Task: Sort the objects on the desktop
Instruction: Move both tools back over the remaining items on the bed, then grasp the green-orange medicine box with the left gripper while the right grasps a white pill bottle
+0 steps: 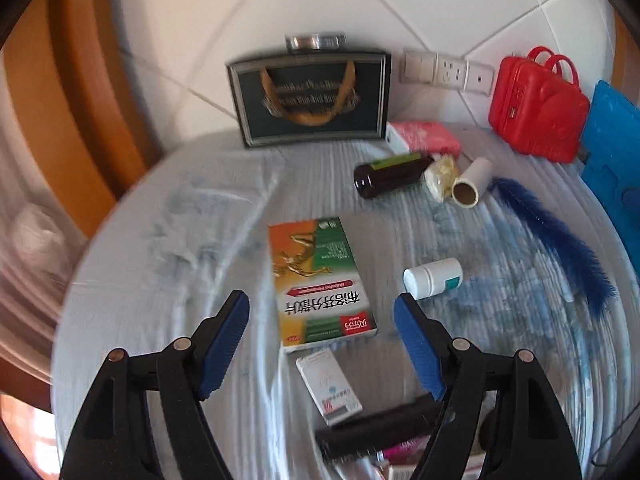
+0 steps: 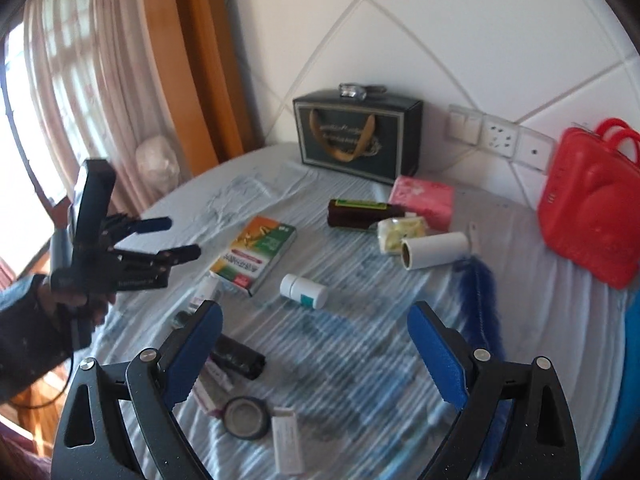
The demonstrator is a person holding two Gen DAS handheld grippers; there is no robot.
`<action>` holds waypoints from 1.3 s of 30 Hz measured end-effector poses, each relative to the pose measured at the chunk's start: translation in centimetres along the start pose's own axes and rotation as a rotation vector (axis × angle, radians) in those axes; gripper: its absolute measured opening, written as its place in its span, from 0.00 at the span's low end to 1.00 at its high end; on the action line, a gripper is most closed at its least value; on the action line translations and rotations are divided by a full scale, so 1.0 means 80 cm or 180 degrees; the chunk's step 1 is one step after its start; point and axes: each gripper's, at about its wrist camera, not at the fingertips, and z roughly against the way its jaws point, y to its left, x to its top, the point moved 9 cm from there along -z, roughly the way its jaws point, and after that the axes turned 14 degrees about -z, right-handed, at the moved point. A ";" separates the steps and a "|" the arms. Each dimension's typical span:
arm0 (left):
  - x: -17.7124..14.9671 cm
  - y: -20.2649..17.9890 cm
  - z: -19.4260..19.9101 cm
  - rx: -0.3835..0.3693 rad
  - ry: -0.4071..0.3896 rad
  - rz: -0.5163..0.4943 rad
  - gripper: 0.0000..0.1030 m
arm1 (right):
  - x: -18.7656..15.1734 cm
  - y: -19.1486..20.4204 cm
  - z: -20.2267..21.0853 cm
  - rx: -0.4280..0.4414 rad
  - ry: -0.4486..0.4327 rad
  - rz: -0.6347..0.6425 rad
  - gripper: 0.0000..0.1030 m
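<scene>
Since both claws, left claw [image 1: 320, 324] and right claw [image 2: 316, 344], hang wide open and empty, I'd straddle the medicine box [image 1: 318, 280] across its narrow width.

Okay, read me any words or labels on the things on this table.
Nothing reads clearly.
Medicine box: big Chinese characters, upside down, blurred.
Gift box: gold lettering, blurred.
Small white box: print too small.
Brown bottle: label unreadable.

White tiled wall [image 2: 460, 32] w/ sockets [image 2: 498, 136]; sheer curtain [image 2: 88, 92], daylit window [image 2: 14, 92].
</scene>
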 end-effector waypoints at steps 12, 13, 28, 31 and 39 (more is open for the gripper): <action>-0.013 -0.009 -0.122 -0.0491 0.0500 -0.0020 0.72 | 0.010 -0.006 -0.160 0.0205 0.0560 0.0343 0.92; -0.012 -0.009 -0.125 -0.0468 0.0495 -0.0039 0.72 | 0.011 -0.006 -0.164 0.0218 0.0569 0.0354 0.92; -0.009 0.017 -0.148 0.0070 0.0883 0.0298 0.86 | -0.036 0.029 -0.264 0.0443 0.1278 0.1884 0.90; -0.017 0.020 -0.159 -0.0016 0.0981 0.0256 0.92 | -0.047 0.024 -0.283 0.0337 0.1415 0.2119 0.75; -0.040 0.033 -0.161 -0.0203 0.0932 0.0302 0.91 | -0.042 0.011 -0.291 0.0220 0.1355 0.1733 0.34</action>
